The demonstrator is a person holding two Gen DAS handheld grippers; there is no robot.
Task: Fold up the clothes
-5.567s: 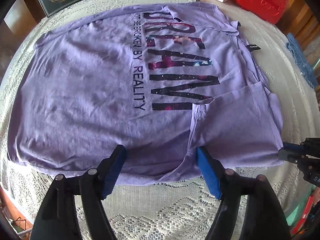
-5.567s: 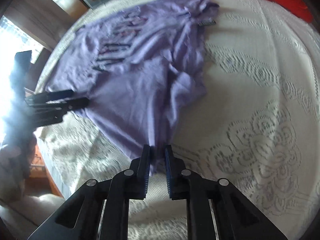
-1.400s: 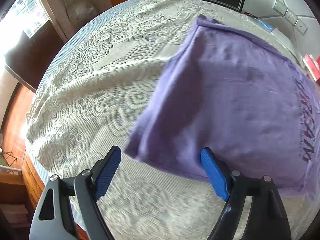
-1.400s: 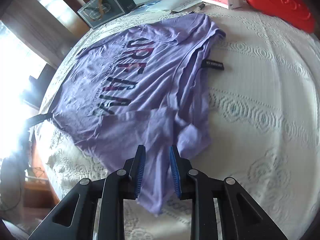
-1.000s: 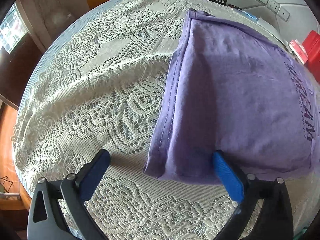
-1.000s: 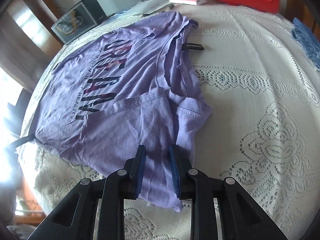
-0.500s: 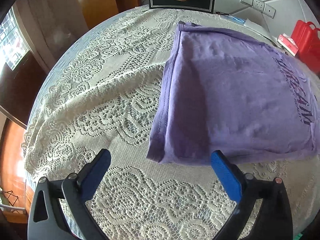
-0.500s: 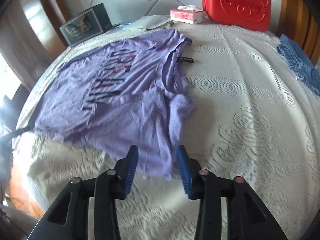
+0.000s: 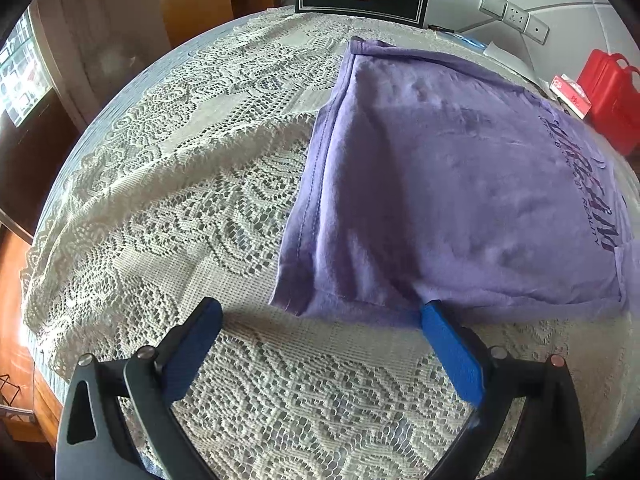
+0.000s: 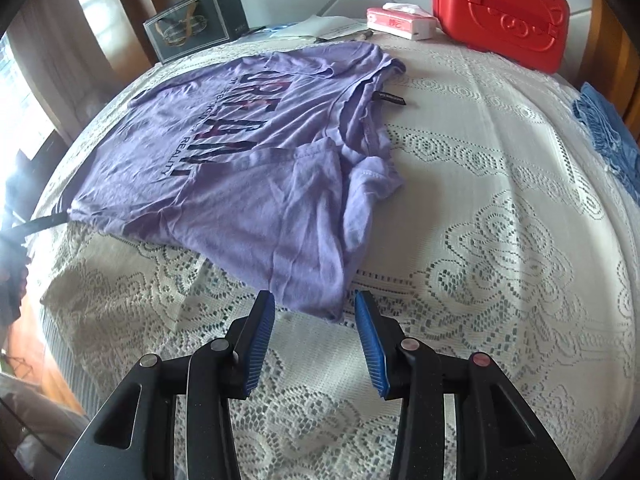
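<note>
A purple T-shirt [image 10: 248, 168] with dark "DREAM" print lies spread on the lace tablecloth [image 10: 500, 240], one sleeve folded in over the chest. In the left wrist view the shirt [image 9: 448, 184] shows its hem edge and lower corner. My left gripper [image 9: 320, 320] is open and empty, low over the cloth, with the hem corner between its blue pads; the right pad [image 9: 448, 344] touches the shirt's edge. My right gripper [image 10: 315, 312] is open and empty just in front of the folded sleeve's corner.
A red case [image 10: 500, 12], a tissue pack [image 10: 400, 22], papers and a black gift bag [image 10: 196, 24] stand along the far wall. Blue denim [image 10: 608, 136] lies at the right edge. The table drops off at the left [image 9: 36, 264].
My right gripper has opened and let go of the sleeve, which now lies flat, and has pulled back. My left gripper has stayed open and edged toward the hem corner.
</note>
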